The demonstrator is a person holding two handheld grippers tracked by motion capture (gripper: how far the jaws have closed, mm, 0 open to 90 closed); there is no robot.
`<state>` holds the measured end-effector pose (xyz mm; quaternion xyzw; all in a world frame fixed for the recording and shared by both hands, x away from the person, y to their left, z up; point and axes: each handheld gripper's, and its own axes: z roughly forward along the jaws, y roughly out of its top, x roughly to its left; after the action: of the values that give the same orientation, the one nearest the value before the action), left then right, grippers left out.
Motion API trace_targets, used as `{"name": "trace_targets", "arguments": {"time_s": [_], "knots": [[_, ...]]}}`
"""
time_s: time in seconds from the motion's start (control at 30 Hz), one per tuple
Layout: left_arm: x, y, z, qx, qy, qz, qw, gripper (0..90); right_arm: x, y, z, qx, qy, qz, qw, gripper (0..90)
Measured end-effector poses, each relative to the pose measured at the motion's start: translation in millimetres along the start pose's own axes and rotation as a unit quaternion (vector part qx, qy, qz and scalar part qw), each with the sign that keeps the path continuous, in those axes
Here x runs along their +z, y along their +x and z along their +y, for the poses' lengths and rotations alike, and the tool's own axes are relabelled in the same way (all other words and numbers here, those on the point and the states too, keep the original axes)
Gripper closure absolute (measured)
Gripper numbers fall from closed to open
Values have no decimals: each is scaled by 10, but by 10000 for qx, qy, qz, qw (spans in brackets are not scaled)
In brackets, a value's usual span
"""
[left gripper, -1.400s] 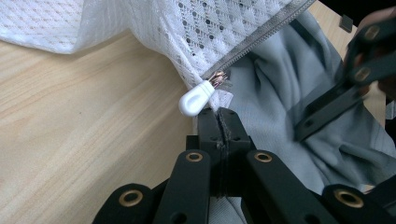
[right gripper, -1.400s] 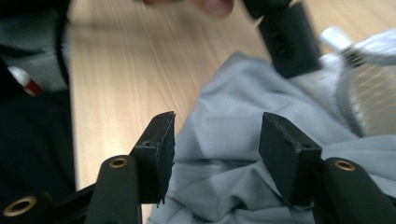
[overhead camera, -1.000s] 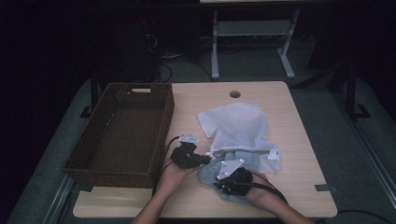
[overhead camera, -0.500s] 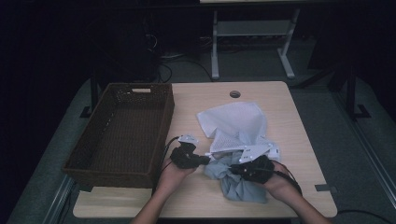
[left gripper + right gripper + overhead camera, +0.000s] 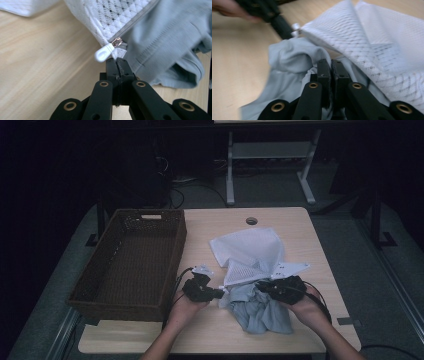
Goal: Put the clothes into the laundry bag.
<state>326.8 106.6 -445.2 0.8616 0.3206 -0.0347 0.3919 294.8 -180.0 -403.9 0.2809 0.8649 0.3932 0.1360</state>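
Pale wooden table [image 5: 210, 332] — dark room

Dim lab or workshop, wooden table [image 5: 300, 225] with cable hole [image 5: 251, 220], floor cables [image 5: 180, 195], metal stand [image 5: 267, 155]

Room is dim, light falls mostly on the light wood surface [image 5: 300, 227] with a round cable grommet [image 5: 251, 220] near its far edge. Grey carpet floor [image 5: 400, 285] around it; behind, a white metal frame stand [image 5: 267, 165] and loose cables [image 5: 192, 187] in the dark.

text: none legible | labels: none | brands: none | numbers: none
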Motion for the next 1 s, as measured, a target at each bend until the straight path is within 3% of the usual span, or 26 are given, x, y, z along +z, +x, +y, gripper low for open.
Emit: {"name": "trace_targets", "arguments": {"time_s": [0.13, 0.33, 0.53, 0.7, 0.83, 1.0], "knots": [[12, -22, -10, 6, 75, -59, 10000, 894, 164, -39, 17, -47, 1, -392, 9992, 858], [24, -92, -30, 18, 241, -256, 9994, 895, 413, -168, 9, -3, 133, -733, 9972, 859], [86, -175, -22, 151, 442, -347, 9983, 895, 597, -259, -6, 17, 235, -857, 9960, 858], [94, -159, -24, 117, 422, -303, 9986, 894, 524, -251, -3, 168, 123, -553, 9983, 798], [84, -159, -23, 90, 361, -284, 9989, 894, 330, -218, 4, 323, -3, -75, 9994, 679], [85, -161, -21, 88, 357, -275, 9989, 894, 48, -113, -7, 267, -180, 215, 9993, 527]]}}
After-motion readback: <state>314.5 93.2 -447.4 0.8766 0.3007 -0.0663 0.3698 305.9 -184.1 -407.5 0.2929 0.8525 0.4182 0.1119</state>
